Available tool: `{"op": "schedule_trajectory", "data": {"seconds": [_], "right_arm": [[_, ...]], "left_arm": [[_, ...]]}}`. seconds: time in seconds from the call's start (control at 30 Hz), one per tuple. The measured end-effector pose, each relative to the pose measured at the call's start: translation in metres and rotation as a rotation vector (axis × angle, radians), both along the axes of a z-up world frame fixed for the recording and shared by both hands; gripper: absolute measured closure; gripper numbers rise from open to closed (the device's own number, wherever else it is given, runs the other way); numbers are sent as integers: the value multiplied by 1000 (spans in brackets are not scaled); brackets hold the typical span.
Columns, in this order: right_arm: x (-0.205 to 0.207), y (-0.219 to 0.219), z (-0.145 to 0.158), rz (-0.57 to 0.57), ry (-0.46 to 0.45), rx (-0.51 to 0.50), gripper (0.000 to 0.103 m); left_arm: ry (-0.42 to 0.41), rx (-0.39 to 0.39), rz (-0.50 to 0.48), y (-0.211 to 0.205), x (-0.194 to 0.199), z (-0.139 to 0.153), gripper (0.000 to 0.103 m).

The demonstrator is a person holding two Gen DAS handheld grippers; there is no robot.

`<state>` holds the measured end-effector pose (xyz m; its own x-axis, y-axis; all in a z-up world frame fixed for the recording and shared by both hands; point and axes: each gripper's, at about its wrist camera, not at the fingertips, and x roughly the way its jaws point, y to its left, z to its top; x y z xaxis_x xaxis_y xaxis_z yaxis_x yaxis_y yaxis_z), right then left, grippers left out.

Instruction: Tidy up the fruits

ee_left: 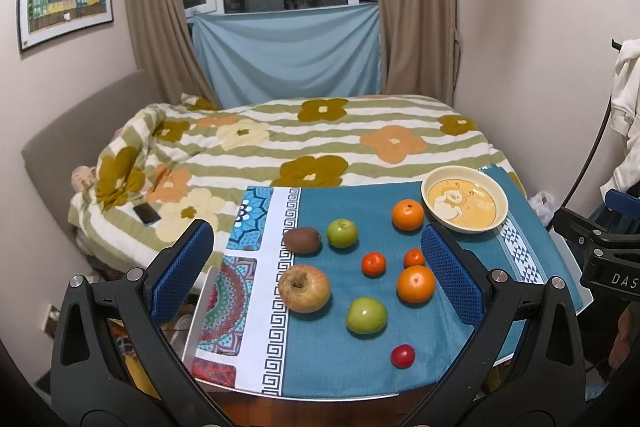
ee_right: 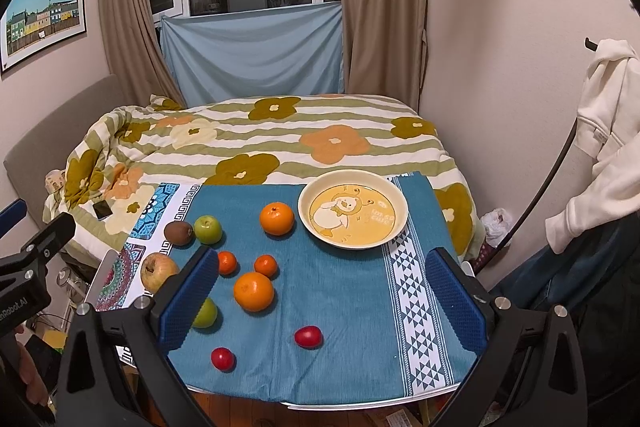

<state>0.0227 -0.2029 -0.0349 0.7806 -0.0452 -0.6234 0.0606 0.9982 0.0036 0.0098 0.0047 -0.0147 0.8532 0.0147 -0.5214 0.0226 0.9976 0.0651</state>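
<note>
Blue cloth [ee_right: 340, 291] over the surface, fruit scattered across it, bowl [ee_right: 353, 209] at the far right.

Hovering above the near edge: left gripper [ee_left: 318, 273] and right gripper [ee_right: 320, 301], fingers of both spread wide, holding nothing. Lying loose on the cloth: kiwi [ee_left: 301, 239] touching a green apple [ee_left: 342, 233], yellow-red apple [ee_left: 304, 288] near the patterned border, second green apple [ee_left: 366, 315] in front, large orange [ee_left: 415, 283] just beside two small tangerines [ee_left: 374, 263], another orange [ee_left: 407, 214] just left of the bowl, two red tomatoes [ee_right: 308, 336] nearest the front edge. Bowl showing only its cartoon print inside. Beyond the surface, flowered bed [ee_right: 256, 139] with a phone [ee_right: 103, 209].
</note>
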Motion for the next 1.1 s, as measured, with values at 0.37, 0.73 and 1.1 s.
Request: {"op": "schedule_trajectory", "data": {"seconds": [0.37,0.73,1.1], "right_arm": [[0,0,0,-1,1,0,0],[0,0,-1,-3,1,2,0],[-1,0,-1,-1,6,8,0]], "left_arm": [[0,0,-1,0,0,0,0],[1,2,-1,1,0,1,0],[12,7,-10,2,2,3,0]]}}
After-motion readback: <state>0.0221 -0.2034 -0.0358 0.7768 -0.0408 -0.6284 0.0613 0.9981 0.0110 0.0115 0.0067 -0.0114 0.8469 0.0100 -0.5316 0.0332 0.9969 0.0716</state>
